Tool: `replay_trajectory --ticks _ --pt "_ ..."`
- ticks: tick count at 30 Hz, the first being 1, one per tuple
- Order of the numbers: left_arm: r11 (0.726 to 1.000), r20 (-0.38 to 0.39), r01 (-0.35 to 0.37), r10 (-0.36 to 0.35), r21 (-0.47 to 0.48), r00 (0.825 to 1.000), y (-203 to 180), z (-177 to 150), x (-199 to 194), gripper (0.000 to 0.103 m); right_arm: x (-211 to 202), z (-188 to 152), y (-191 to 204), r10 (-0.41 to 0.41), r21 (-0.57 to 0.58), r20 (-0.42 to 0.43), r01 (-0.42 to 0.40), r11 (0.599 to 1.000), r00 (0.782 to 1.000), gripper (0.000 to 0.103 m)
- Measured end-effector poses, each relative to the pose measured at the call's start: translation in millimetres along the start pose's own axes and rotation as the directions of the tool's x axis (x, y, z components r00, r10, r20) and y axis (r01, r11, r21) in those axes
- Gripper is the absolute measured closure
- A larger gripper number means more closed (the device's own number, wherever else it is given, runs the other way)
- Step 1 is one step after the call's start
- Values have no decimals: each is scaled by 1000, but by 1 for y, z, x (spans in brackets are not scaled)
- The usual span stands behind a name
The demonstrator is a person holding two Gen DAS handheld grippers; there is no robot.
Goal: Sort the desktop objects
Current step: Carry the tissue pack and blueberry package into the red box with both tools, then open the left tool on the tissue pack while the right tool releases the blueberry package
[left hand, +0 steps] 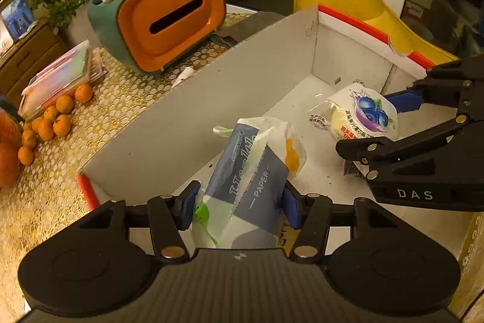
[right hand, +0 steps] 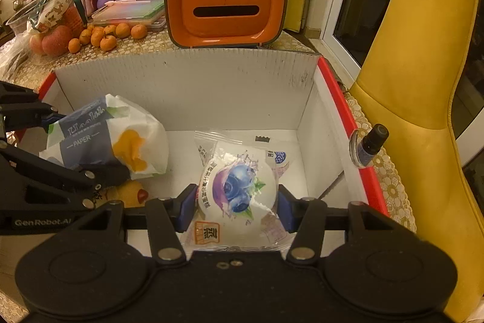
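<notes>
Left wrist view: my left gripper (left hand: 239,203) is closed on the tissue pack (left hand: 251,171), one blue pad on each side of its soft wrapper, and I hold it over the floor of the white cardboard box (left hand: 187,105); I judge this pose suits lowering the pack into the box as its sorting destination. The pack sits directly between the pads, projecting forward and upward from them. To the right, my right gripper (left hand: 384,123) clamps the blueberry snack packet (left hand: 360,117) over the same box. Right wrist view: my right gripper (right hand: 236,206) is closed on the blueberry snack packet (right hand: 239,189), the pads pressing its round middle from both sides, the clear wrapper edges spreading beyond them. The packet hangs over the box floor near the right wall. The left gripper (right hand: 87,147), at left, holds the tissue pack (right hand: 109,138) above a yellow toy (right hand: 130,192). A small dark bottle (right hand: 370,144) rests at the box's red rim.
</notes>
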State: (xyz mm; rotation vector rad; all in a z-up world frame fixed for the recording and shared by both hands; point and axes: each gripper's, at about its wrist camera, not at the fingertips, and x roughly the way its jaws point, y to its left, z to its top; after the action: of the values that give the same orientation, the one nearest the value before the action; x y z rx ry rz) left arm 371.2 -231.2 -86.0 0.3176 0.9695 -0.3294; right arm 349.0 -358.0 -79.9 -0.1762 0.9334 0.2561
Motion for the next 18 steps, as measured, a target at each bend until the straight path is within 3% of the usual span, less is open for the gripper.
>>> replay_trajectory --ticks 8,12,16,18 --pt "1000 -45 5 -4 21 999 -2 12 13 47 5 2 -5 -9 4 -11 9 1000 1000 49" --pt "1000 -41 -12 13 9 999 3 12 13 37 2 2 -7 2 4 0 -2 1000 1000 43" --pt "1000 -18 -21 20 -18 1000 10 11 7 32 -6 2 -3 -10 -28 33 11 1000 999 32" --pt "999 -3 -11 11 -40 1000 16 11 2 32 -9 1 -3 -12 -39 43 13 999 999 31"
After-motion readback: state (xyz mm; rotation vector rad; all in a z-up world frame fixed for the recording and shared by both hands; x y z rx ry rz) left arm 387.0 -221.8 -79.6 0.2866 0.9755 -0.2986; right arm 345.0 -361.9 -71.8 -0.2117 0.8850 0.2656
